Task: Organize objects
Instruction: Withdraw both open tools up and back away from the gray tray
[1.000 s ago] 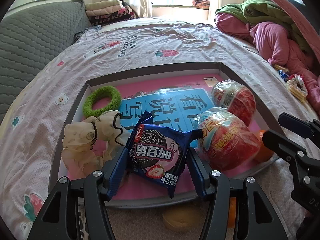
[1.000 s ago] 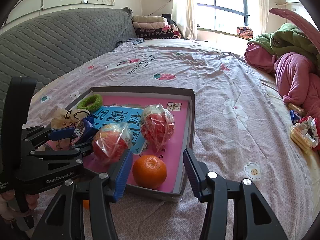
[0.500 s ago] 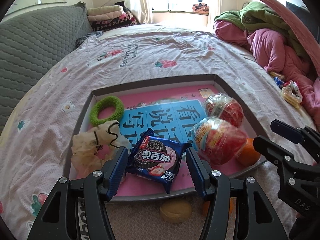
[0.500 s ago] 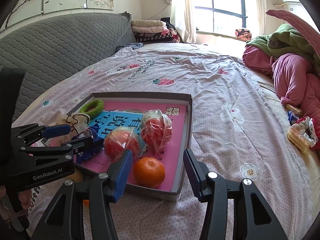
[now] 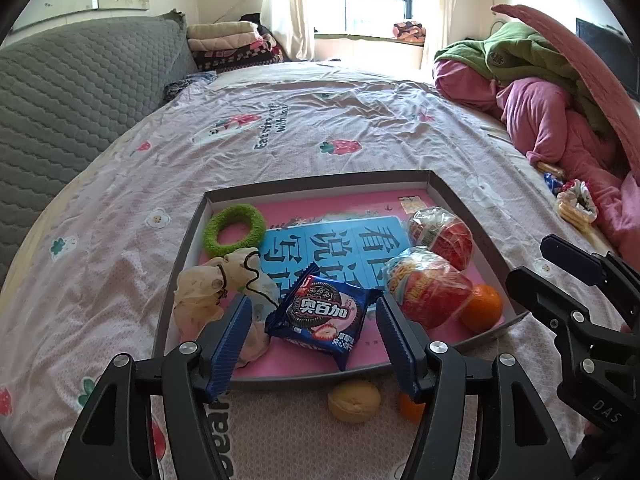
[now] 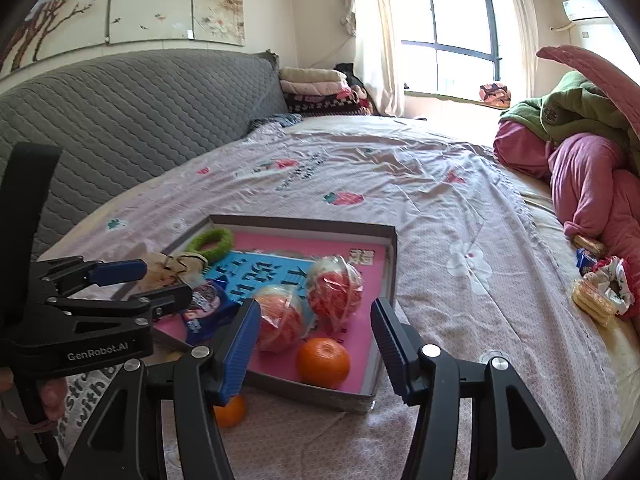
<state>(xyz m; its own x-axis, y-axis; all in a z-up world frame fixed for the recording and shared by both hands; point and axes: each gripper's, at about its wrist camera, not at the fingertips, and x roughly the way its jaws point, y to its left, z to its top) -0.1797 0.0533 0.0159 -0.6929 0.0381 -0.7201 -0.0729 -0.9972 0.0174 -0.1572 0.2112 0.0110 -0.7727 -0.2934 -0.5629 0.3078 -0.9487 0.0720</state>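
Note:
A shallow grey box (image 5: 320, 182) with a pink floor lies on the bed. In it are a blue cookie packet (image 5: 324, 314), a green ring (image 5: 234, 230), a cream drawstring pouch (image 5: 212, 288), two wrapped red fruits (image 5: 430, 292) (image 5: 444, 234) and an orange (image 5: 482, 308). A walnut (image 5: 354, 400) and a small orange (image 5: 410, 406) lie on the sheet in front of the box. My left gripper (image 5: 312, 336) is open and empty, above the box's near edge. My right gripper (image 6: 316, 344) is open and empty, near the orange (image 6: 322, 362) in the box corner.
A grey quilted headboard (image 5: 72, 92) runs along the left. Pink and green bedding (image 5: 552, 112) is piled at the right, with snack packets (image 5: 576, 206) beside it. Folded blankets (image 5: 232, 46) sit at the far end under the window.
Both grippers have pulled back and risen from the box. The cookie packet, earlier between my left fingers, now lies flat in the box.

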